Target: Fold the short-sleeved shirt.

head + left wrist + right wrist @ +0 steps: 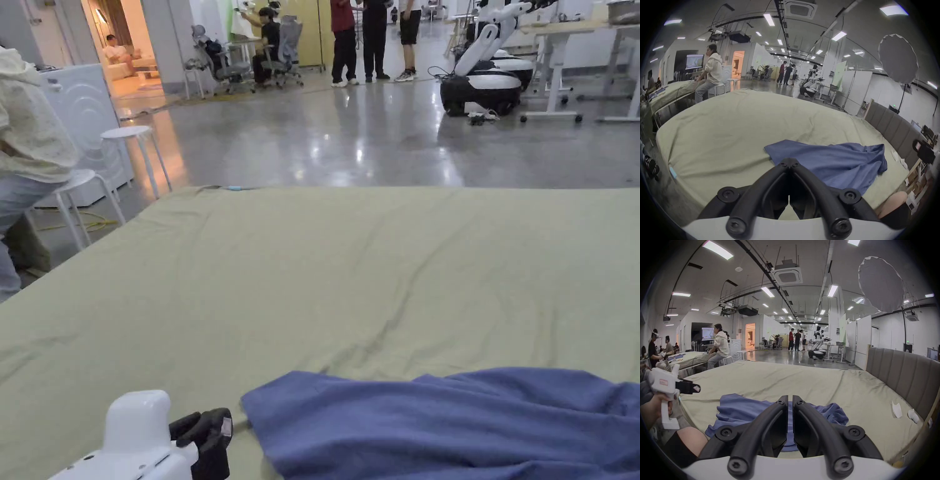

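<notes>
The blue short-sleeved shirt (831,164) lies rumpled, soft knit in loose folds, on the pale green sheet (730,136) of the wide bed, just ahead of both tools. The right gripper (790,400) hangs above the shirt, its 2 black curved jaws drawn nearly together on nothing. Left of the shirt, the left gripper (789,162) is clenched, tips meeting, empty.

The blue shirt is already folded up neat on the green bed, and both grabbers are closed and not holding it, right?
Not quite. The blue shirt isn't folded; the left gripper view shows it lying loose and rumpled on the green bed. The rest holds: the left gripper and right gripper are closed and holding nothing.
</notes>
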Demonstrator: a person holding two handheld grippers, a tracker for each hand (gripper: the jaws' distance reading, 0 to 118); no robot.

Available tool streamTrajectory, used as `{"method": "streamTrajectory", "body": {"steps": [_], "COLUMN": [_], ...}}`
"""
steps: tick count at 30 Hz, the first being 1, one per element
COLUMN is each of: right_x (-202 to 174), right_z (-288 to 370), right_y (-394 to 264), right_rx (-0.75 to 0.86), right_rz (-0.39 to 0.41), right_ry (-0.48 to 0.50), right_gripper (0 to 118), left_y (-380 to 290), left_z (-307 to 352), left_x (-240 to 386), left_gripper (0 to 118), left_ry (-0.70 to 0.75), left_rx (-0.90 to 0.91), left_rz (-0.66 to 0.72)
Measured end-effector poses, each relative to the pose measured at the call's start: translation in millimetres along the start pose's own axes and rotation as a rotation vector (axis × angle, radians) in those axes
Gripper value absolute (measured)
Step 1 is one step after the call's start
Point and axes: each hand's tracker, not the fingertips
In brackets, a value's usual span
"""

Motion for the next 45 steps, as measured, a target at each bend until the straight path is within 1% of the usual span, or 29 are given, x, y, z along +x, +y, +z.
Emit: {"method": "streamTrajectory", "body": {"steps": [3, 4, 5, 6, 7, 11, 13, 14, 15, 16, 17, 18, 19, 20, 21, 22, 23, 25, 26, 28, 30, 31, 34, 35, 36, 37, 40, 41, 45], "right_x": [-9.9, -9.8, -9.5, -9.3, -9.2, -8.6, -8.7, -6.6, -6.6, -7.0, -7.6, 0.9, 4.6, 6.7, 9.3, -0.9, -5.7, -1.8, 4.0, 19.3, 47.3, 62.5, 124.4, 145.1, 163.6, 176.8, 206.6, 211.4, 203.1], "right_z": [-13.7, -15.7, -17.6, -18.0, -18.1, -18.6, -18.5, -32.8, -35.2, -34.5, -33.3, -39.7, -41.7, -42.0, -42.0, -44.5, -45.7, -44.8, -44.1, -43.6, -45.2, -46.8, -60.8, -68.9, -78.2, -86.3, -118.0, -128.8, -164.0], "right_y": [1.5, 1.0, 0.1, -0.1, -0.4, -2.0, -2.3, -8.9, -10.2, -10.3, -10.2, -19.3, -23.4, -25.4, -27.4, -16.5, -9.7, -7.1, -6.9, -4.1, -3.6, -5.2, -22.0, -30.7, -40.3, -49.1, -78.0, -85.4, -101.0], "right_rx": [-0.027, -0.032, -0.036, -0.041, -0.046, -0.072, -0.084, -0.087, -0.088, -0.090, -0.091, -0.094, -0.097, -0.101, -0.106, -0.114, -0.119, -0.124, -0.133, -0.148, -0.190, -0.211, -0.386, -0.458, -0.481, -0.491, -0.593, -0.602, -0.617], "right_rz": [0.001, -0.006, -0.014, -0.018, -0.018, -0.003, -0.010, -0.012, -0.011, -0.009, -0.008, -0.008, -0.011, -0.016, -0.026, -0.040, -0.050, -0.051, -0.038, 0.039, 0.105, 0.112, 0.035, 0.010, 0.002, -0.020, -0.206, -0.231, -0.258], "right_ry": [0.006, 0.006, 0.004, 0.002, -0.001, -0.016, -0.013, -0.014, -0.016, -0.017, -0.015, -0.011, -0.006, -0.001, 0.003, 0.008, 0.015, 0.026, 0.026, -0.030, -0.136, -0.170, -0.247, -0.258, -0.295, -0.311, -0.248, -0.235, -0.094], "right_gripper": [8, 8, 8, 8, 8, 8, 8, 8, 8, 8, 8, 8, 8, 8, 8, 8, 8, 8, 8, 8, 8, 8, 8, 12, 20, 40, 105, 109, 108], "left_y": [23.5, 28.5, 35.2, 41.0, 42.7, 24.4, 9.4, 0.0, 0.1, 1.0, 3.7, 3.8, 3.8, 1.2, 0.4, 3.0, 8.0, 12.6, 15.2, 24.8, 32.5, 37.6, 46.8, 50.7, 51.8, 51.9, 52.0, 52.1, 50.9], "left_z": [-59.2, -75.1, -95.7, -119.8, -139.5, -191.0, -208.8, -212.5, -205.2, -199.6, -194.9, -190.0, -179.6, -175.2, -168.6, -162.6, -155.3, -142.0, -134.5, -118.1, -103.7, -96.2, -82.6, -79.0, -77.3, -76.6, -80.2, -81.9, -87.1], "left_x": [-11.2, -15.1, -20.5, -26.0, -29.3, -34.1, -31.0, -24.2, -17.9, -10.9, -5.3, 1.5, 8.0, 16.3, 22.6, 23.6, 26.2, 33.9, 38.3, 44.0, 45.4, 48.6, 45.7, 48.5, 49.5, 50.7, 57.3, 57.3, 57.7], "left_gripper": [3, 41, 89, 118, 118, 118, 113, 113, 113, 111, 101, 81, 32, 3, 3, 3, 3, 3, 3, 3, 3, 3, 3, 3, 3, 3, 3, 3, 3], "left_ry": [0.022, 0.036, 0.038, 0.024, 0.017, 0.076, 0.103, 0.108, 0.154, 0.163, 0.132, 0.095, 0.058, 0.059, 0.122, 0.079, -0.023, -0.056, -0.055, -0.094, -0.113, -0.119, -0.136, -0.137, -0.136, -0.134, -0.111, -0.110, -0.111], "left_rx": [-0.075, -0.066, -0.090, -0.180, -0.251, -0.355, -0.457, -0.481, -0.414, -0.377, -0.364, -0.326, -0.303, -0.270, -0.227, -0.200, -0.200, -0.167, -0.159, -0.113, -0.087, -0.068, -0.037, -0.034, -0.033, -0.033, -0.037, -0.047, -0.076], "left_rz": [-0.037, -0.028, -0.013, -0.007, -0.003, 0.007, 0.004, -0.034, -0.140, -0.155, -0.178, -0.202, -0.217, -0.237, -0.284, -0.289, -0.240, -0.208, -0.230, -0.228, -0.221, -0.211, -0.161, -0.153, -0.156, -0.160, -0.192, -0.189, -0.146]}}
